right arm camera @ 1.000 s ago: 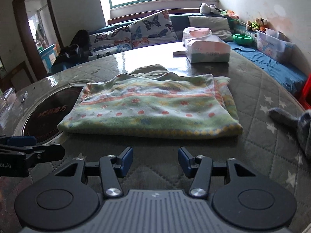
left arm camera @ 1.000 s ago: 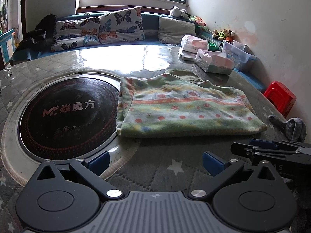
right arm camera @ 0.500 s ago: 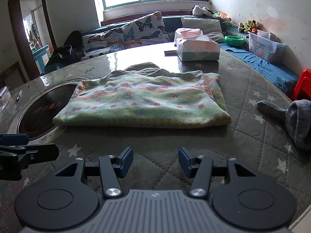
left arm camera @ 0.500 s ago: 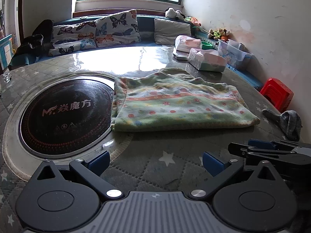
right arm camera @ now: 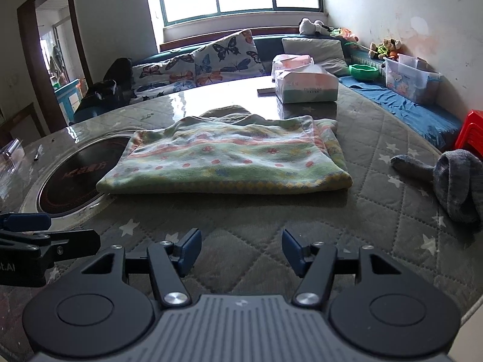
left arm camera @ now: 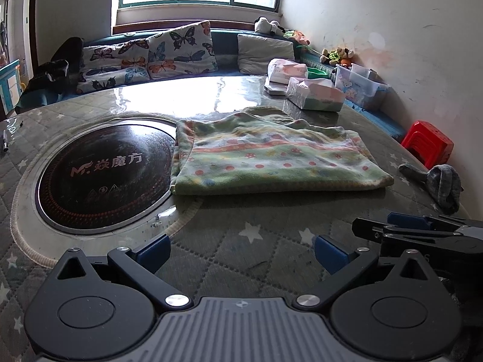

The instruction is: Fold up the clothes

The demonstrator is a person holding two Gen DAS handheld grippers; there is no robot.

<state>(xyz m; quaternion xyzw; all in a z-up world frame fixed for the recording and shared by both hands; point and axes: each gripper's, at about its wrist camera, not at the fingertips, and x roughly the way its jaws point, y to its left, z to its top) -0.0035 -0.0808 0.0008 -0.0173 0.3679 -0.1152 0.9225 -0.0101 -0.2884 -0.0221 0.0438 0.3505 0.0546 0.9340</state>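
A green fleece garment [left arm camera: 271,157] [right arm camera: 229,160] with pink stripes and red dots lies folded flat on the quilted round table [left arm camera: 241,241]. Its left edge overlaps the black cooktop disc [left arm camera: 102,175]. My left gripper [left arm camera: 241,252] hovers over the table's near part, well short of the garment, open with nothing between its blue pads. My right gripper [right arm camera: 241,252] is beside it on the right, also short of the garment; its jaws are opening and hold nothing. Each gripper shows at the edge of the other's view.
A grey sock [right arm camera: 452,184] [left arm camera: 437,181] lies at the table's right edge. Tissue boxes [right arm camera: 305,86] stand at the far side. A red stool [left arm camera: 428,141] is beyond the right rim. A cushioned bench [right arm camera: 211,60] runs under the window. A pen [right arm camera: 37,154] lies at the far left.
Both grippers have drawn back from the garment toward the table's near edge, so it looks smaller and farther. The right gripper's fingers stand wider apart than before.
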